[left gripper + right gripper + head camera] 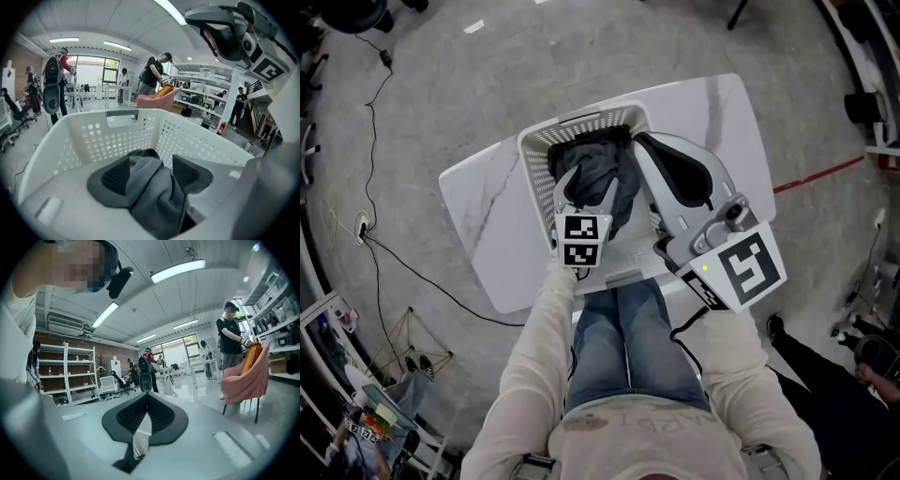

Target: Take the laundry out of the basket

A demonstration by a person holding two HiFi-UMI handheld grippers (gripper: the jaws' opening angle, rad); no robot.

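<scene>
The left gripper [589, 190] pinches a grey garment [154, 197] between its fingers inside the basket [534, 161], ready to lift, while the right gripper [146, 399], fingers pressed together on nothing, hovers at three o'clock.

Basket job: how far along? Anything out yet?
Done: nothing that shows; no clothing lies on the white table. In hand: the left gripper has its jaws closed on the gray garment, which sits inside the basket. The right gripper is held off to the side, jaws together, empty. Left: lifting that garment out; whether more lies under it can't be seen.
</scene>
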